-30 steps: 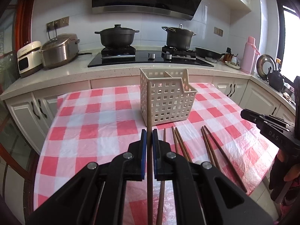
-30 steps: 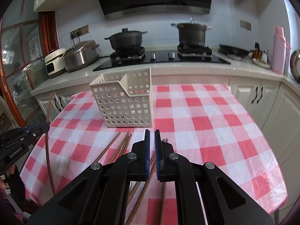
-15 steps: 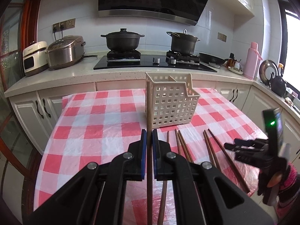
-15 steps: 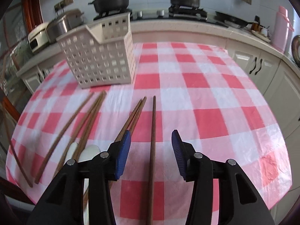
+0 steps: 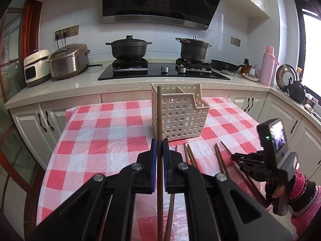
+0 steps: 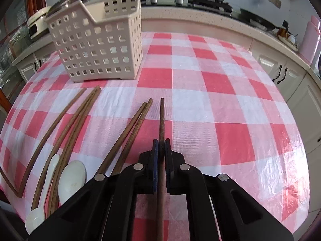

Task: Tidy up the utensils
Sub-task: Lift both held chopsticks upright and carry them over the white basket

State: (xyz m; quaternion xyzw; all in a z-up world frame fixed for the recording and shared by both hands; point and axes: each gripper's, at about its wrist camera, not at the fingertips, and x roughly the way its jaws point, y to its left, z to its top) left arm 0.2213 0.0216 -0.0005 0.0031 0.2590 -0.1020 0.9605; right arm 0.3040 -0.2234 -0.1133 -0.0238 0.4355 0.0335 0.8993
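Note:
My left gripper (image 5: 159, 143) is shut on a brown chopstick (image 5: 159, 116) and holds it above the checked table, its tip in line with the cream slotted basket (image 5: 180, 114). My right gripper (image 6: 161, 142) is shut on another brown chopstick (image 6: 161, 118) that lies low on the cloth; it also shows in the left wrist view (image 5: 238, 157). Several loose chopsticks (image 6: 80, 118) and two white spoons (image 6: 71, 180) lie to its left. The basket (image 6: 100, 46) stands at the far left.
The table carries a red and white checked plastic cloth (image 6: 210, 84). Behind it a counter (image 5: 80, 82) holds a stove with two black pots (image 5: 128, 48), a rice cooker (image 5: 68, 62) and a pink flask (image 5: 267, 66).
The right gripper came down over the rightmost chopstick, opened, then shut on it. The left gripper rose a little with its chopstick still held.

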